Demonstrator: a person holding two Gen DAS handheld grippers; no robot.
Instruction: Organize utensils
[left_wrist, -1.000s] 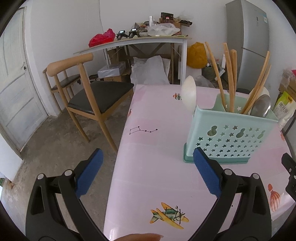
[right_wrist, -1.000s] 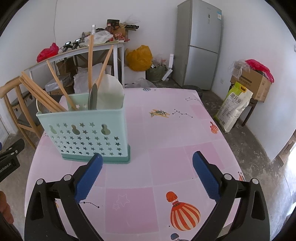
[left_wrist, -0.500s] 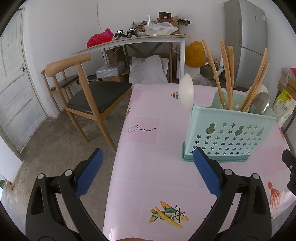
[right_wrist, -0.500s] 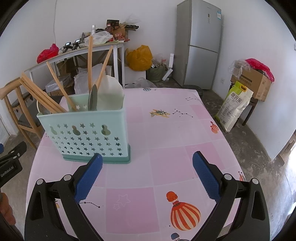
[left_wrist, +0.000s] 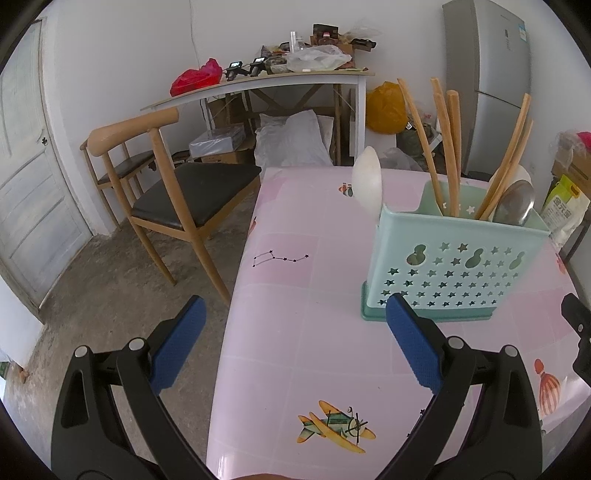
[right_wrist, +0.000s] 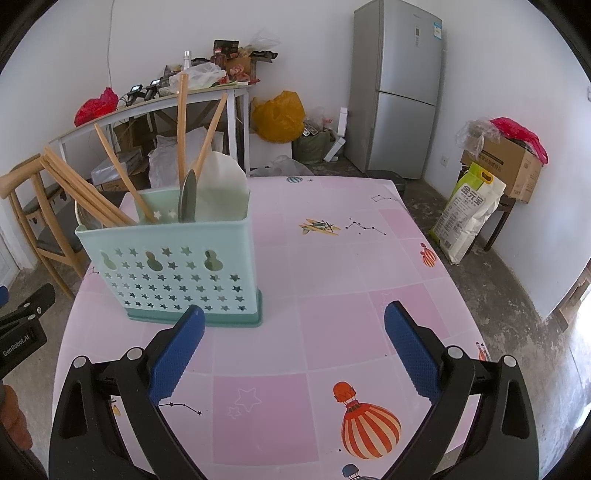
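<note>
Holding chopsticks (right_wrist: 92, 192) and spoons (right_wrist: 187, 197), mint caddy (right_wrist: 173, 262) (star-perforated), upright on table (right_wrist: 369, 295)

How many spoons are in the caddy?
3: a white one at the caddy's left end, a metal one and another white one at its right end; others may be hidden.

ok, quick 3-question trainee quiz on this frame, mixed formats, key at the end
1. True or false: the utensil holder is lying on its side.
2. Multiple choice: what is the right gripper holding? A) a chopstick B) a spoon C) nothing
3. Fill in: the chopsticks and the metal spoon stand in the ____.

Key:
1. False; it stands upright on the pink table.
2. C; its jaws are open and empty, as are those of the left gripper.
3. utensil holder
</note>
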